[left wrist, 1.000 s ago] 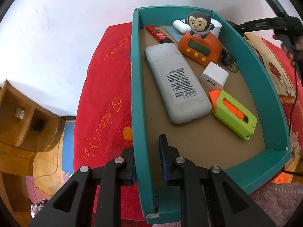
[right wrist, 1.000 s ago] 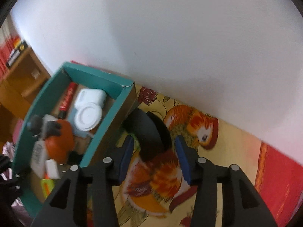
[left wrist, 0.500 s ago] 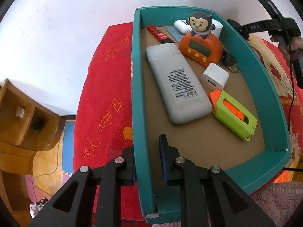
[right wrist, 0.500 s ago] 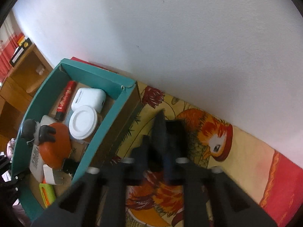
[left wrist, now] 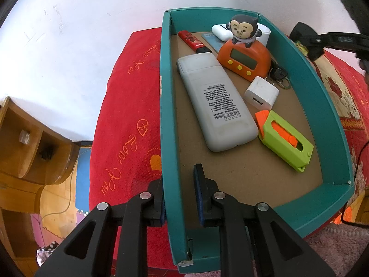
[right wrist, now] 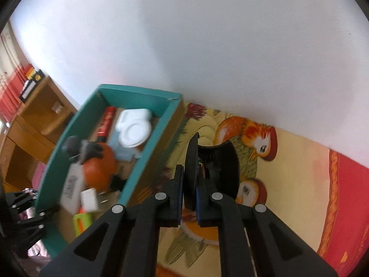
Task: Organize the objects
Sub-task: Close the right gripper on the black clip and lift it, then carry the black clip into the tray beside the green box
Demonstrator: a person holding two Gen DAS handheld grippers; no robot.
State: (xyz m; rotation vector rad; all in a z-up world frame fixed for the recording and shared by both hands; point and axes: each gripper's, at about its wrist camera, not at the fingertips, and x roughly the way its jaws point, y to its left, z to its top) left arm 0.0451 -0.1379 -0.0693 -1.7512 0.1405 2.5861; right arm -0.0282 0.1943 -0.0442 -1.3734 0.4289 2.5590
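Note:
A teal cardboard box (left wrist: 167, 115) sits on the bed. It holds a white remote (left wrist: 216, 101), an orange monkey clock (left wrist: 244, 55), a white charger (left wrist: 261, 93), a green and orange cutter (left wrist: 286, 138), a red pen (left wrist: 192, 41) and a white case (left wrist: 221, 32). My left gripper (left wrist: 178, 180) is shut on the box's left wall, one finger inside and one outside. My right gripper (right wrist: 188, 196) is shut on a black curved plastic piece (right wrist: 219, 161), held just right of the box (right wrist: 136, 168) above the bird-print cloth. That piece (left wrist: 304, 37) also shows beyond the box's far right corner.
A red bedcover (left wrist: 129, 120) lies under the box, and a yellow bird-print cloth (right wrist: 295, 173) lies to its right. A white wall (right wrist: 207, 46) runs close behind. A wooden shelf unit (left wrist: 27, 143) stands left of the bed. A black cable (left wrist: 359, 161) hangs at the right edge.
The right gripper has closed on the black piece that lay on the bird-print cloth and raised it a little. The left gripper and the box have not moved.

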